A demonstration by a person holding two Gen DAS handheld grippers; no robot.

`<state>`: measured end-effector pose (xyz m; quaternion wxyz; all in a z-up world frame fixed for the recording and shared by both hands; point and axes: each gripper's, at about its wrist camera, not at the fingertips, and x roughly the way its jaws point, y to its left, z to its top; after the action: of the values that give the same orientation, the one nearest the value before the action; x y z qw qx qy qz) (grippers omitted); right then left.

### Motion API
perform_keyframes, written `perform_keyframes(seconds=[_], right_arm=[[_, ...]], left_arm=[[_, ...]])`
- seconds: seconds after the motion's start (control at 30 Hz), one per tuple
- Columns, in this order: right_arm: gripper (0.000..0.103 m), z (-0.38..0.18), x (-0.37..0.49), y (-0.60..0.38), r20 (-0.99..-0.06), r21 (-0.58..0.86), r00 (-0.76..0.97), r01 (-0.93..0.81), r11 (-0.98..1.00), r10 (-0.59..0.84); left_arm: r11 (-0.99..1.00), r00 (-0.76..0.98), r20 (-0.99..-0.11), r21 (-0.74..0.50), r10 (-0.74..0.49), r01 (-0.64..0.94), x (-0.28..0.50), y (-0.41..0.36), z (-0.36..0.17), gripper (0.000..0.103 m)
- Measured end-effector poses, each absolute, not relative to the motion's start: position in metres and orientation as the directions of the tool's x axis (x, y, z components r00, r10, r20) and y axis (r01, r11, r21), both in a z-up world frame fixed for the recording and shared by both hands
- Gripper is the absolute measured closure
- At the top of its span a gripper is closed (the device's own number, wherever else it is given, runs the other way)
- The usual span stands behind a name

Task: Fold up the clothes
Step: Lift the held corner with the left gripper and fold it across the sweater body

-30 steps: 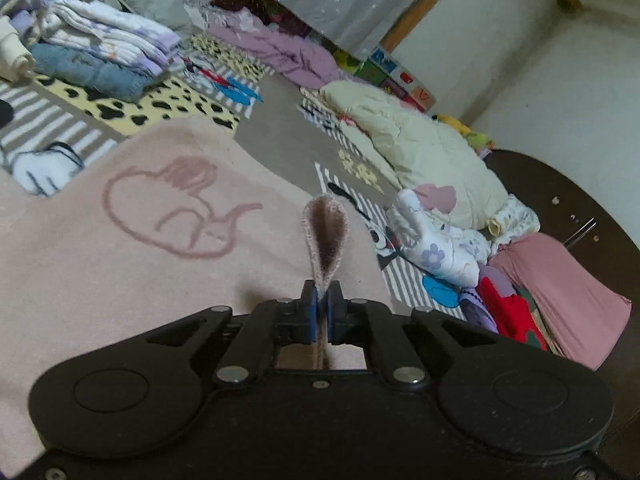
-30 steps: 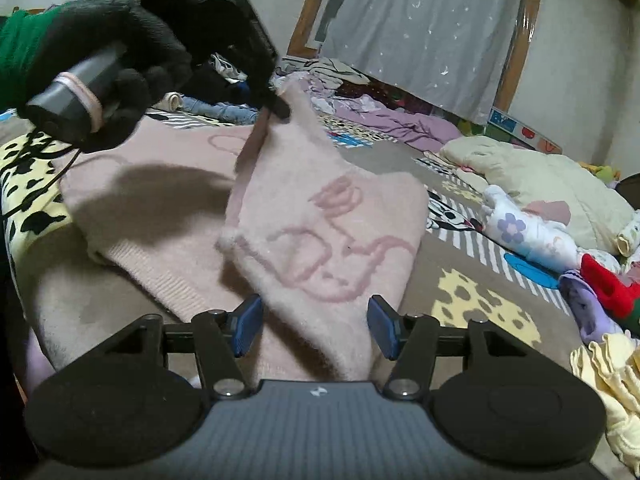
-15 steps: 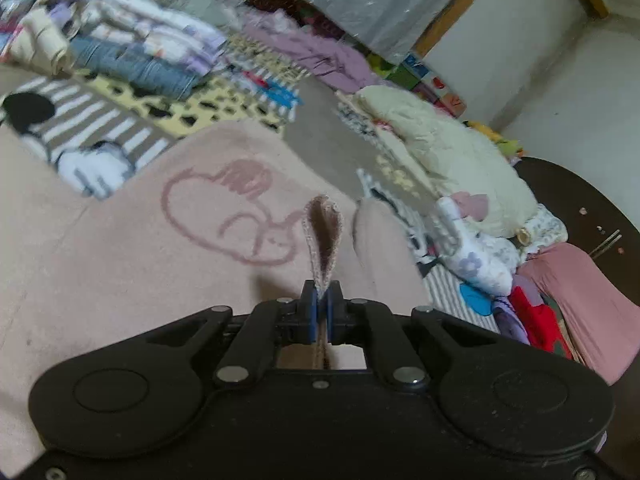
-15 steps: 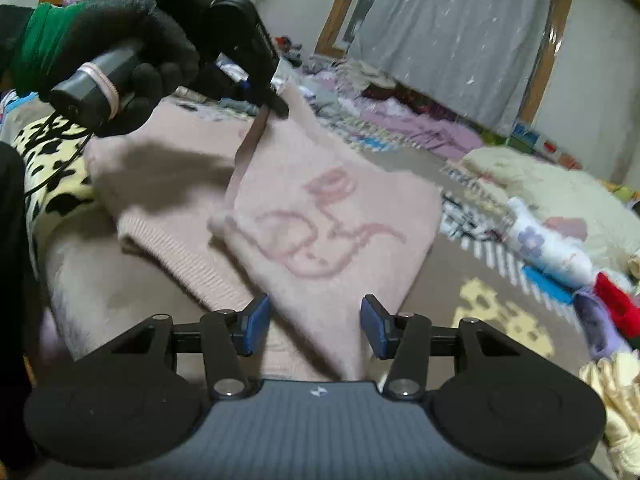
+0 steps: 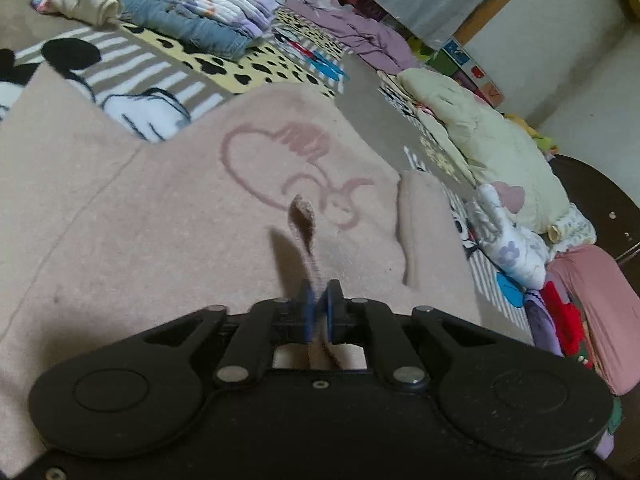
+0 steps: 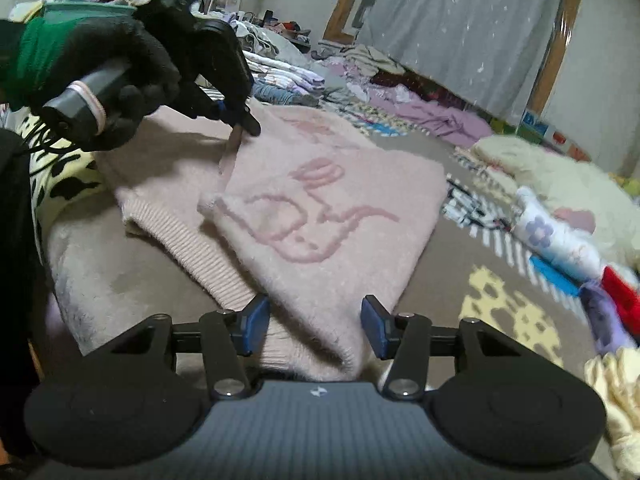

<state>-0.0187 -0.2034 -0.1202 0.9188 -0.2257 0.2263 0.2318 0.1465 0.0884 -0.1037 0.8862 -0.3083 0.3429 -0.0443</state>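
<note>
A grey speckled curtain in a wooden frame hangs at 12 o'clock, white wall at 2 o'clock.

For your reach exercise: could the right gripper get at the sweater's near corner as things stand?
Probably yes. The right gripper is open, its fingers either side of the sweater's near corner with nothing between. The left gripper pinches the far edge, well clear.
</note>
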Motion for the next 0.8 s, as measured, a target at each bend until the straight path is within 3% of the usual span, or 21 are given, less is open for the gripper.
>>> perform_keyframes(seconds=[0.03,0.07,0.1,0.13,0.17,0.2,0.4,0.8], right_arm=[[0.050,-0.119,-0.021,-0.202,-0.507,-0.326,0.799,-0.526,0.786,0.324],[0.050,-0.117,-0.025,-0.201,-0.492,-0.340,0.807,-0.523,0.782,0.326],[0.050,-0.114,-0.028,-0.200,-0.478,-0.346,0.811,-0.526,0.777,0.337],[0.050,-0.111,-0.030,-0.199,-0.458,-0.348,0.817,-0.529,0.774,0.352],[0.049,-0.109,-0.030,-0.198,-0.449,-0.337,0.813,-0.539,0.772,0.371],[0.046,-0.106,-0.030,-0.196,-0.440,-0.325,0.809,-0.549,0.770,0.390],[0.042,-0.120,-0.015,-0.180,-0.522,-0.287,0.747,-0.608,0.740,0.411],[0.042,-0.120,-0.009,-0.186,-0.527,-0.170,0.726,-0.600,0.782,0.443]], left_arm=[[0.804,0.763,-0.579,-0.579,-0.289,-0.134,0.146,0.089,-0.104,0.071],[0.804,0.768,-0.574,-0.580,-0.286,-0.134,0.145,0.090,-0.104,0.059],[0.806,0.771,-0.569,-0.577,-0.284,-0.129,0.145,0.090,-0.104,0.059],[0.810,0.770,-0.567,-0.574,-0.292,-0.116,0.146,0.090,-0.105,0.063],[0.814,0.768,-0.565,-0.572,-0.304,-0.099,0.147,0.088,-0.105,0.089],[0.826,0.762,-0.573,-0.556,-0.302,-0.091,0.149,0.086,-0.104,0.100],[0.823,0.774,-0.544,-0.565,-0.324,-0.052,0.149,0.075,-0.081,0.101],[0.803,0.712,-0.553,-0.595,-0.433,0.025,0.198,-0.010,-0.027,0.101]])
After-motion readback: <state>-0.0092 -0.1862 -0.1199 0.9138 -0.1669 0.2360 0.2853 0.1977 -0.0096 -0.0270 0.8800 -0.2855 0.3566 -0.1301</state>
